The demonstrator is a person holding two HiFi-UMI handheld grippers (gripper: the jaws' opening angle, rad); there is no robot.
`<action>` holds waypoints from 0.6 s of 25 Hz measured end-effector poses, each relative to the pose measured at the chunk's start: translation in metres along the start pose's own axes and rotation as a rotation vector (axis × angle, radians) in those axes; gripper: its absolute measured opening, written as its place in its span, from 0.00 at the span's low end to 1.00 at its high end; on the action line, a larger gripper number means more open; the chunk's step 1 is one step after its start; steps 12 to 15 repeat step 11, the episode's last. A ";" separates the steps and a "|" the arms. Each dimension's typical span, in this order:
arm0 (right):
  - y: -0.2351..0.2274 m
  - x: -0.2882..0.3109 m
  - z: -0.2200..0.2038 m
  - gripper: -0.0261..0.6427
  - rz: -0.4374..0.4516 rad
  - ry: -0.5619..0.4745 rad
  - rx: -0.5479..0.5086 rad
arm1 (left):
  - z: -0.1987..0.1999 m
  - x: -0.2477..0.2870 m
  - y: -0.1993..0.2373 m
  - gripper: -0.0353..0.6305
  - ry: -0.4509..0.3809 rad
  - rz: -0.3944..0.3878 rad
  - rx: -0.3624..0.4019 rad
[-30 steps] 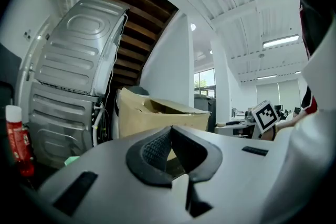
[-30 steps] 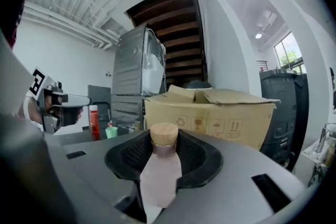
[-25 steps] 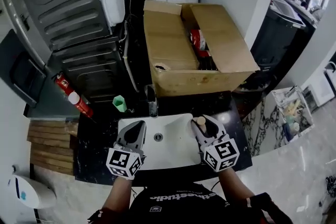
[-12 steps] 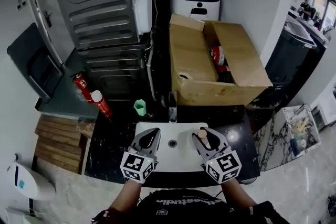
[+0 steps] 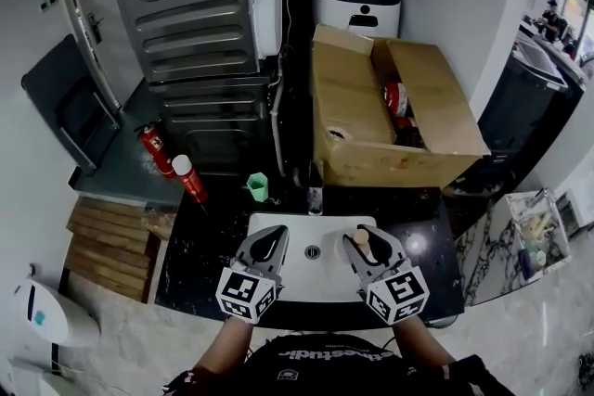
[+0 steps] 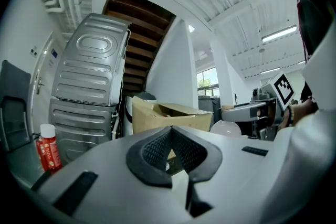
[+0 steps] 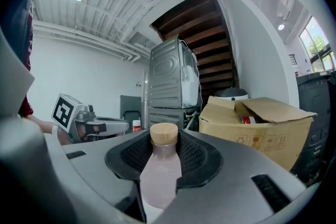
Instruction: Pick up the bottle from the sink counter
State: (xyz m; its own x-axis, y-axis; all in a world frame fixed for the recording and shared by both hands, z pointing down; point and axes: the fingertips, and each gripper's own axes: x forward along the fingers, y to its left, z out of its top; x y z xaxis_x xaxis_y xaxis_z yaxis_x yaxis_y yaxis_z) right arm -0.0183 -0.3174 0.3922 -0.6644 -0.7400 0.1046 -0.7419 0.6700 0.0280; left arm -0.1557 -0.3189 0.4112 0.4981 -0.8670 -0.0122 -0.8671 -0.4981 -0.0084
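Note:
The bottle is pale pink with a cork stopper. It stands upright between the jaws of my right gripper, whose black pads press on its sides. In the head view the right gripper holds the bottle above the right part of the white sink. My left gripper hovers over the sink's left part. In the left gripper view that gripper is shut, its pads meeting at the tip with nothing between them.
The sink sits in a dark counter, with a faucet behind it. A green cup and a red bottle with a white cap stand at the counter's back left. An open cardboard box and a grey appliance rise beyond.
The head view has swung, so the room sits further right and lower in the picture. Both grippers stay over the sink, and the bottle stays in the right grip.

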 end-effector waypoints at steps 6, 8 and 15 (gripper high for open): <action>0.006 0.002 0.002 0.29 0.003 -0.007 -0.005 | 0.003 -0.003 0.002 0.07 -0.008 -0.008 -0.029; 0.008 0.003 0.004 0.29 0.007 -0.010 -0.006 | 0.005 -0.003 0.003 0.07 -0.014 -0.011 -0.037; 0.012 0.003 0.006 0.29 0.012 -0.015 -0.007 | 0.006 -0.005 0.003 0.07 -0.021 -0.012 -0.049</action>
